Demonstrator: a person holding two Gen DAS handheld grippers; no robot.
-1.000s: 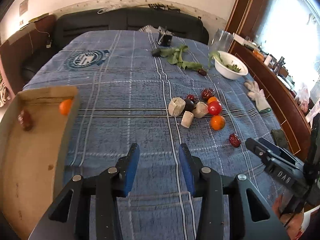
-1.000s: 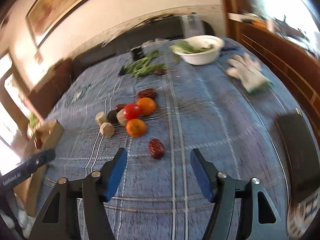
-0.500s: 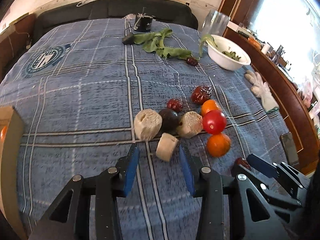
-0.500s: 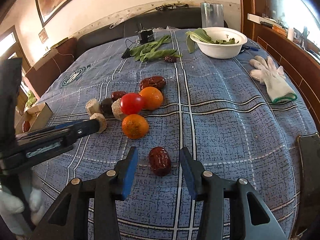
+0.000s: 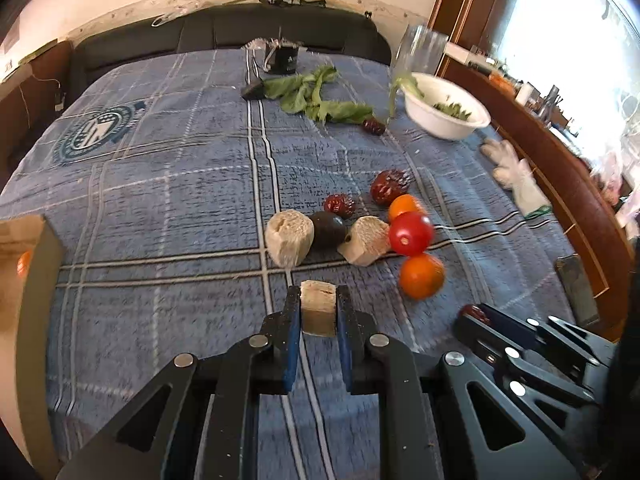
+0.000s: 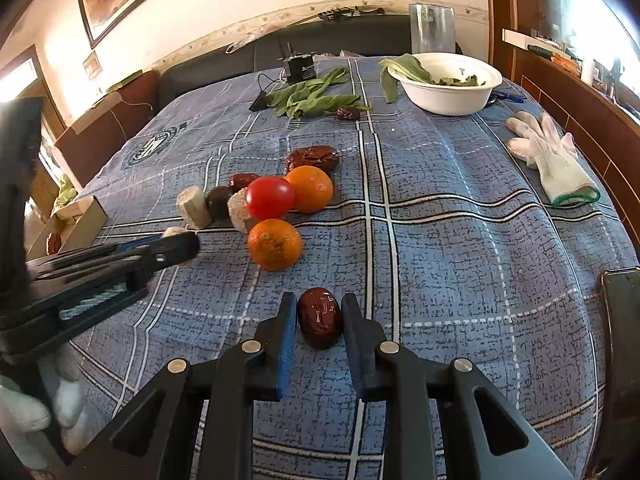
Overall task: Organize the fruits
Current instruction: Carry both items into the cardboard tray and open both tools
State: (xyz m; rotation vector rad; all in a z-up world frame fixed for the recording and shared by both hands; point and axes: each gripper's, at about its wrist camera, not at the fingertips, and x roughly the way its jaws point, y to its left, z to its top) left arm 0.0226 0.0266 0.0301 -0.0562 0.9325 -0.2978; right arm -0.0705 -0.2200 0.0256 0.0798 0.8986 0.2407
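Note:
My left gripper (image 5: 318, 300) is shut on a small beige chunk (image 5: 318, 310) on the blue plaid cloth. Beyond it lie two more beige chunks (image 5: 289, 236), a dark fruit (image 5: 328, 229), red dates (image 5: 390, 186), a red tomato (image 5: 410, 233) and two oranges (image 5: 422, 275). My right gripper (image 6: 320, 312) is shut on a red date (image 6: 320, 323) resting on the cloth. The same pile shows ahead in the right wrist view, with the tomato (image 6: 270, 197) and an orange (image 6: 275, 244). My left gripper (image 6: 176, 244) shows at the left.
A cardboard box (image 5: 24, 280) with an orange and a date inside stands at the left edge. A white bowl (image 6: 448, 88) of greens, loose green leaves (image 6: 312, 98), a glass jar (image 6: 432, 30), a white glove (image 6: 552, 160) and a dark phone (image 6: 622, 340) lie around.
Both grippers moved forward and closed: the left onto the beige chunk, the right onto the red date.

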